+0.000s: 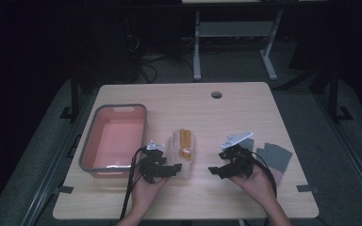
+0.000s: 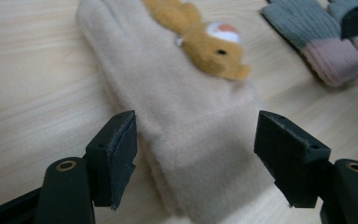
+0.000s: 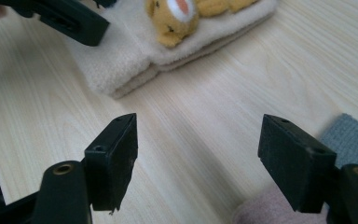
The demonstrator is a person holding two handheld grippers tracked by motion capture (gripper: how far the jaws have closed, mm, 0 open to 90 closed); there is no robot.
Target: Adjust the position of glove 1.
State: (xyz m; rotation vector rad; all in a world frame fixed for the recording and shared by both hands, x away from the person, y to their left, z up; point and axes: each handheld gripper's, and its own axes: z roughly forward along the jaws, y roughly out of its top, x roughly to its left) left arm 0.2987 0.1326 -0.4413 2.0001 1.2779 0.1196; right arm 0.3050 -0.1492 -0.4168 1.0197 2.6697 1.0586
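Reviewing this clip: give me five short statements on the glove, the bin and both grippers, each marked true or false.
1. The left gripper is shut on the beige glove. False: its jaws stand open on either side of the cuff.
2. The glove bears an orange plush animal. True.
3. The pink bin holds the glove. False: the glove lies on the table beside it.
4. The right gripper holds nothing. True.
5. A grey and pink knit glove lies nearby. True.

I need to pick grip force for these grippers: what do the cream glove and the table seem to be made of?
The cream glove looks like soft fleece or brushed knit, matte, with a fuzzy nap and a ribbed folded cuff edge; its orange animal patch looks plush. The table seems light wood or wood-look laminate: straight grain lines and a smooth, faintly glossy surface. Which of the two cannot be told.
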